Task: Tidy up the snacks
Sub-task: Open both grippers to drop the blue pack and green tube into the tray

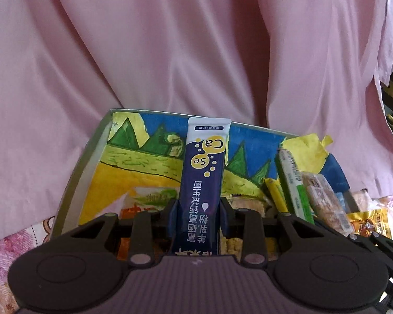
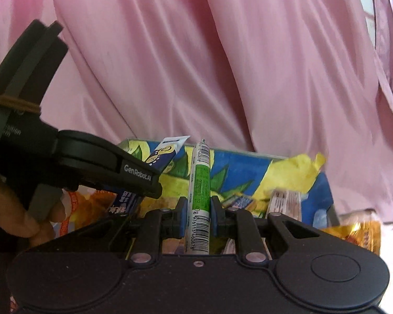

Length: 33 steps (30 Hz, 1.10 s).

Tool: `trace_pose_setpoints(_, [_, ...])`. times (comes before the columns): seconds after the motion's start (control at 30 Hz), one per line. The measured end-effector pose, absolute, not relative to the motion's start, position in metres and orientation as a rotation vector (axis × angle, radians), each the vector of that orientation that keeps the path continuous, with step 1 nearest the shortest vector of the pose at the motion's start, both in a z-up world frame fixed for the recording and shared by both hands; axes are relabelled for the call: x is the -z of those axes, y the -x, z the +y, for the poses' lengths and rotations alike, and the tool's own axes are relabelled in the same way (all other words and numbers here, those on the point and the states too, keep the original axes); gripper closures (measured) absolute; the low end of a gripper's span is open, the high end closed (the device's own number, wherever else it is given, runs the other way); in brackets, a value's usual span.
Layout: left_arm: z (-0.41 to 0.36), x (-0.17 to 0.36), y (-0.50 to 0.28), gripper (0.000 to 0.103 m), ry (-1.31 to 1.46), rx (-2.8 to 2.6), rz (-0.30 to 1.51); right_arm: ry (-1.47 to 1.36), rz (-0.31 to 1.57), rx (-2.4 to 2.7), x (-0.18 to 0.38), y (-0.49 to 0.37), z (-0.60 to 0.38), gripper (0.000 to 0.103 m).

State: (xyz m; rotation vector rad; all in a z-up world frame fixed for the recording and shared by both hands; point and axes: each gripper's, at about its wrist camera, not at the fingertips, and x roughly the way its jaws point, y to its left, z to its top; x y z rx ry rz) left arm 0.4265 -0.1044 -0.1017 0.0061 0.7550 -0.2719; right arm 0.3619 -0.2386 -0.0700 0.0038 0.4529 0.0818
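Observation:
My left gripper [image 1: 198, 209] is shut on a dark blue stick sachet [image 1: 204, 172] marked Ca and Se, held upright over a painted cardboard box [image 1: 97, 141]. My right gripper [image 2: 198, 209] is shut on a white and green stick packet [image 2: 199, 191] with a barcode, also upright over the same box [image 2: 238, 167]. The left gripper and its blue sachet [image 2: 165, 154] show at the left of the right wrist view. Several snack bars [image 1: 325, 201] and an orange packet [image 1: 144, 201] lie in the box.
A pink curtain [image 1: 196, 47] hangs right behind the box. A gold foil packet [image 1: 369, 222] lies outside the box at the right, on a floral cloth [image 1: 2, 256]. A crumpled yellow paper flap [image 1: 306, 149] sticks up at the box's far right corner.

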Motion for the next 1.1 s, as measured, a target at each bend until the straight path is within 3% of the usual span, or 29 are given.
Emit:
trace_pose_setpoints(0.5, [-0.102, 0.101, -0.425, 0.064, -0.009, 0.265, 0.764, -0.048, 0.520, -0.091, 0.085, -0.366, -0.240, 0.084])
trace_pose_setpoints(0.57, [-0.102, 0.100, -0.425, 0.057, -0.001, 0.270, 0.761, -0.061, 0.520, -0.093, 0.089, -0.369, -0.243, 0.083])
trace_pose_setpoints(0.97, [-0.082, 0.060, -0.391, 0.027, 0.108, 0.258, 0.682, -0.095, 0.416, -0.063, 0.059, -0.341, -0.253, 0.063])
trace_pose_setpoints(1.1, [-0.072, 0.035, -0.366, 0.016, 0.129, 0.246, 0.613, -0.148, 0.365, -0.047, 0.039, -0.323, -0.264, 0.045])
